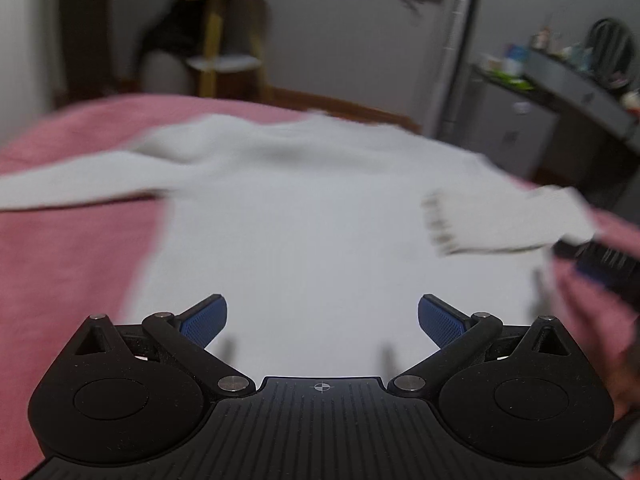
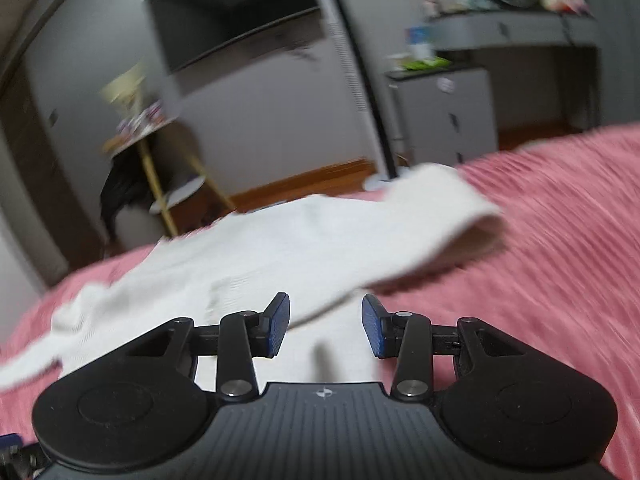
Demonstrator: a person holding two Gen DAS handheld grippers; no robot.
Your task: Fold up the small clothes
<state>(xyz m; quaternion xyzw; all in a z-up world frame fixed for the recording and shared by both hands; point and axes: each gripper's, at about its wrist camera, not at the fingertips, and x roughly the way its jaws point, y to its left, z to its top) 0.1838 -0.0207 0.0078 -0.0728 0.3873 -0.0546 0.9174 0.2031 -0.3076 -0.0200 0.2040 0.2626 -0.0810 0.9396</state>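
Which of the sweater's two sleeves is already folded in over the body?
The sleeve on the right in the left wrist view: its cuff lies doubled back onto the white sweater. The other sleeve stretches straight out over the pink bedspread.

A bed covered by a pink blanket is seen in both wrist views; a white knitted sweater is laid directly on the blanket, its body spread flat; one sleeve is stretched toward the bed's left edge; the other sleeve is folded back near the right edge, its cuff resting on the body; in the right wrist view that sleeve is seen arched, with blanket visible beneath it.
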